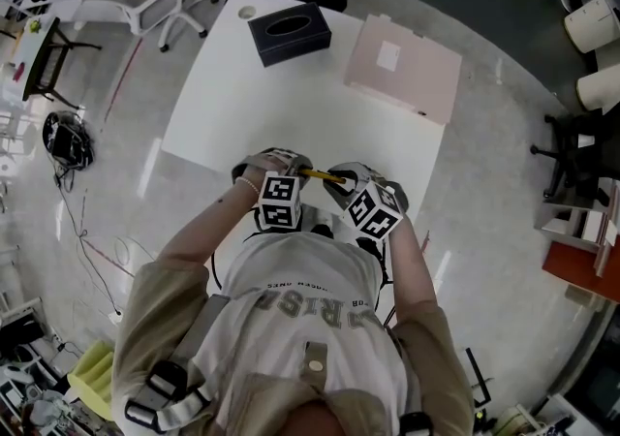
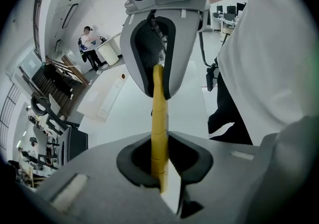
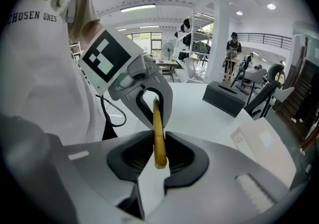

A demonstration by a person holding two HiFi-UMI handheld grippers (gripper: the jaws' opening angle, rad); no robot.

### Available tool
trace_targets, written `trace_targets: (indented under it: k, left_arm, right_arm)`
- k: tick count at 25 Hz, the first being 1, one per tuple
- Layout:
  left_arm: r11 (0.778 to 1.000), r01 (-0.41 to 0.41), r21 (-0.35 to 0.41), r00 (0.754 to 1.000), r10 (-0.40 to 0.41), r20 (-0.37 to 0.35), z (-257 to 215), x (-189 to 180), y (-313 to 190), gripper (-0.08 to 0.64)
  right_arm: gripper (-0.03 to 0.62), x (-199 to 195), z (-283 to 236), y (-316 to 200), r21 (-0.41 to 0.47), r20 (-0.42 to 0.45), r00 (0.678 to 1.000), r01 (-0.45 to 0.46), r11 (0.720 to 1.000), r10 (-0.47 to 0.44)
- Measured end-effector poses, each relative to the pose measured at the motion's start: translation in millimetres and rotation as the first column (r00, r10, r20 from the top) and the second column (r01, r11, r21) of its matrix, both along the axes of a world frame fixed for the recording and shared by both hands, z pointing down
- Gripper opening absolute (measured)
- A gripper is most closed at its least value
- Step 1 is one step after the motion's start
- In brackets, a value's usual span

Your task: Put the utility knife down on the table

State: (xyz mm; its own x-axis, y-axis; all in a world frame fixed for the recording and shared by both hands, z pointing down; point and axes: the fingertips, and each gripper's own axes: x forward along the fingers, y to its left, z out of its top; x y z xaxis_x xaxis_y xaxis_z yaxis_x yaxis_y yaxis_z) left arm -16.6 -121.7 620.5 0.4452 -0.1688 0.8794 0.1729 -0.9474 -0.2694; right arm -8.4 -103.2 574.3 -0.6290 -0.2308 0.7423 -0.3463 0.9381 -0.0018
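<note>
1. The step in hand is, by my reading, the start of the set-down. The slim yellow plastic utility knife (image 2: 158,128) hangs in the air, spanned between the two pairs of jaws. It has not yet been laid on the white rectangular counter (image 1: 223,105).
2. The left gripper (image 2: 160,170) has its jaws drawn narrow and clamped on one end of the utility knife. The handle runs straight out ahead of these jaws into the opposing pair that faces them.
3. The right gripper (image 3: 157,161) also has its jaws narrow, with the other end of the utility knife sitting in the slot between them. The pads appear to press on both flanks, though the wide-angle view makes it hard to be sure that the contact is firm.
4. Beneath both pairs of jaws lies bare counter near its front edge, close to the person's torso. Nothing stands under the knife or just beside it.
5. The next move calls for bringing both pairs of jaws down together, keeping the utility knife level between them until its body rests flat on the counter. Only then should the jaws part, and they should draw back along the handle's line so they do not flick it aside.
</note>
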Motion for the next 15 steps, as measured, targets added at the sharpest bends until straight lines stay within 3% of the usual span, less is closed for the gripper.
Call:
trace_targets:
  k: [15]
  left_arm:
    - [0.999,-0.003,0.054,0.999,0.005,-0.038,4.2,1.0,-0.7,0.071]
  right_arm:
    - [0.075,1.4,2.3,-4.8,-0.233,0.15,0.984,-0.058,0.971,0.095]
